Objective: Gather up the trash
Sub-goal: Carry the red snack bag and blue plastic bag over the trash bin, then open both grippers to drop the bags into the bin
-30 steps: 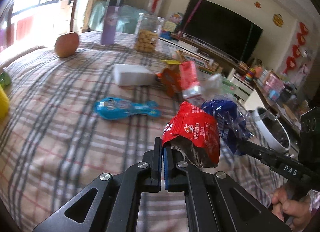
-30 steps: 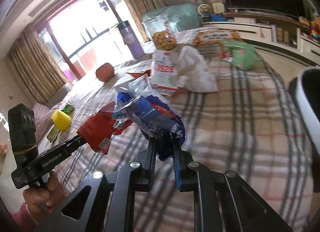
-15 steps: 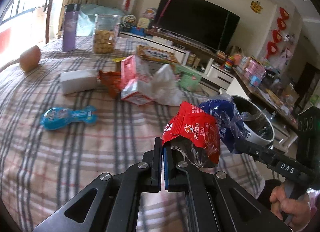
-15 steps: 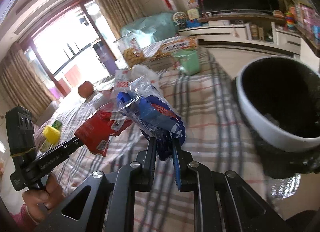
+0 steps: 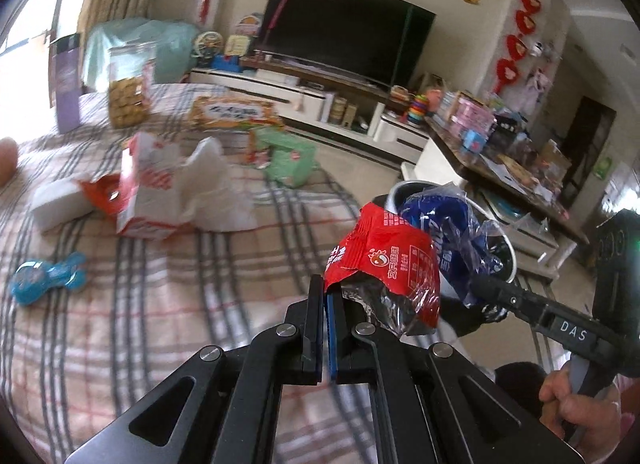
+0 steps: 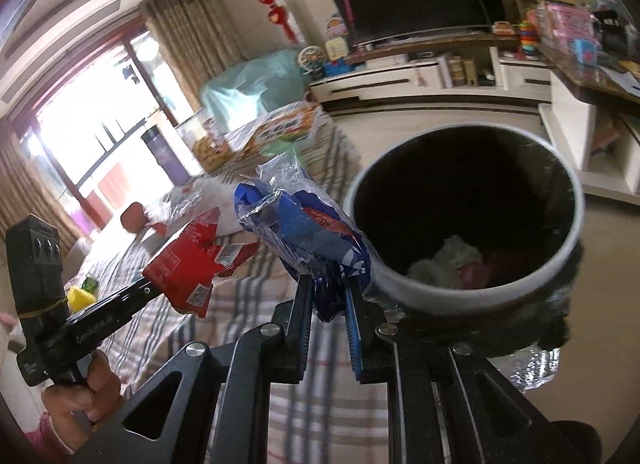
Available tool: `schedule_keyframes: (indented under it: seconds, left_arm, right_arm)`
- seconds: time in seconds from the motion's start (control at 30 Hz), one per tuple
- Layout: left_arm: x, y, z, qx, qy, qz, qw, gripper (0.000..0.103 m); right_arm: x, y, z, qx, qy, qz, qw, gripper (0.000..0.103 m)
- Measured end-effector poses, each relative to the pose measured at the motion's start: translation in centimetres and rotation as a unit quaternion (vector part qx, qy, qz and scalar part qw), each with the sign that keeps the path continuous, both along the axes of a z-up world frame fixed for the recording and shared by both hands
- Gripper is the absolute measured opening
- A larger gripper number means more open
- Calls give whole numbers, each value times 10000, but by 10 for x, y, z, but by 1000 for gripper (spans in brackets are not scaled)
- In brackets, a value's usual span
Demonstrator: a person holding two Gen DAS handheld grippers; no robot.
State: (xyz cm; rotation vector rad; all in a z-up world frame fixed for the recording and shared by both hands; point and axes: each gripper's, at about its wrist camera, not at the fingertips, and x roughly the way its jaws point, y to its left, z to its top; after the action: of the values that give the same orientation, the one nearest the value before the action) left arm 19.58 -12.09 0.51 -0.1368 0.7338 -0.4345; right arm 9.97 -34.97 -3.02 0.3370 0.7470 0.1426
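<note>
Lettering reading "DAS" marks the right gripper (image 5: pixel 476 284) arm in the left wrist view, and "GenRobot.AI" marks the left gripper (image 6: pixel 154 284) arm in the right wrist view. The left gripper, jaws pressed together, pinches a red snack wrapper (image 5: pixel 384 264) printed with white Chinese characters, its long axis rising from the fingers and leaning right past the right edge of the plaid-covered table (image 5: pixel 140 304). The right gripper clamps a crumpled blue snack bag (image 6: pixel 308 236), slanting up-left, beside the white rim of the trash bin (image 6: pixel 404 284) holding tissues (image 6: pixel 448 260).
</note>
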Motion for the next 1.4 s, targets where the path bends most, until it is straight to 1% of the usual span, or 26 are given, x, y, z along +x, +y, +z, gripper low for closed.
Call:
schedule_keyframes:
  seconds: [0.37, 0.67, 1.1, 1.4]
  left_arm:
    - [32, -45, -3, 81, -36, -329, 9994, 0]
    - [54, -78, -8, 190, -60, -499, 9986, 0]
    - [73, -101, -16, 291, -14, -575, 9979, 0]
    - [82, -117, -14, 350, 14, -615, 9975, 0]
  right_arm:
    - [-3, -50, 5, -52, 24, -542, 9985, 15]
    - [2, -73, 2, -52, 91, -726, 9973, 15]
    - [11, -89, 2, -104, 131, -844, 9963, 15]
    - [18, -96, 1, -121, 184, -848, 9962, 16]
